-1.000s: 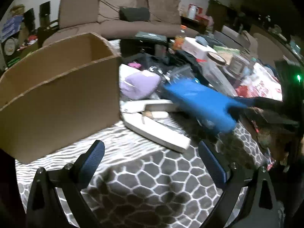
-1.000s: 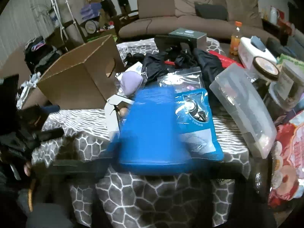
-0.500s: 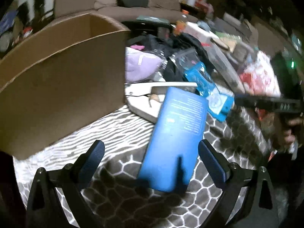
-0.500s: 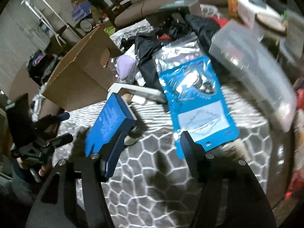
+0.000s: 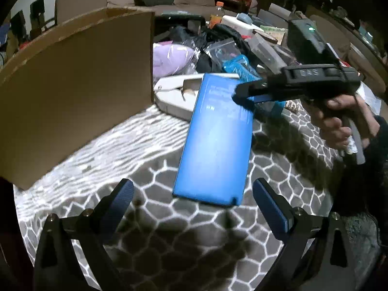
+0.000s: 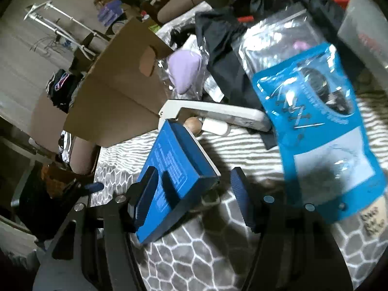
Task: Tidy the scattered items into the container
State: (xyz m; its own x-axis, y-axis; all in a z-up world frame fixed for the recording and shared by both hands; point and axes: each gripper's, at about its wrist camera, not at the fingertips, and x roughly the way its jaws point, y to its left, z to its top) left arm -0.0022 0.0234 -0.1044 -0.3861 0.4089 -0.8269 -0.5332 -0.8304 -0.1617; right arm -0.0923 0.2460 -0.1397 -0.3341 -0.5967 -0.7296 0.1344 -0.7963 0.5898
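A flat blue box (image 5: 213, 140) lies tilted on the grey patterned cloth, its far end resting on a white tool. My left gripper (image 5: 193, 191) hangs open just in front of the box's near end, touching nothing. My right gripper (image 6: 194, 181) is open around the other end of the blue box (image 6: 174, 169). The box leans against the left pad and the right pad stands clear of it. In the left wrist view its fingers (image 5: 245, 92) reach over the box from the right. The open cardboard box (image 5: 72, 84) stands to the left, also seen as the brown cardboard box (image 6: 116, 101).
Behind the blue box lie a white hinged tool (image 6: 213, 111), a purple item in a clear bag (image 6: 184, 68), black cloth (image 6: 225, 48) and a blue pouch (image 6: 315, 121). A clear plastic tub (image 6: 363, 24) sits far right. A person's hand (image 5: 339, 118) holds the right gripper.
The right gripper opened and let go of the blue box, which now lies on the cloth. Both grippers sank lower; the left one moved in towards the box.
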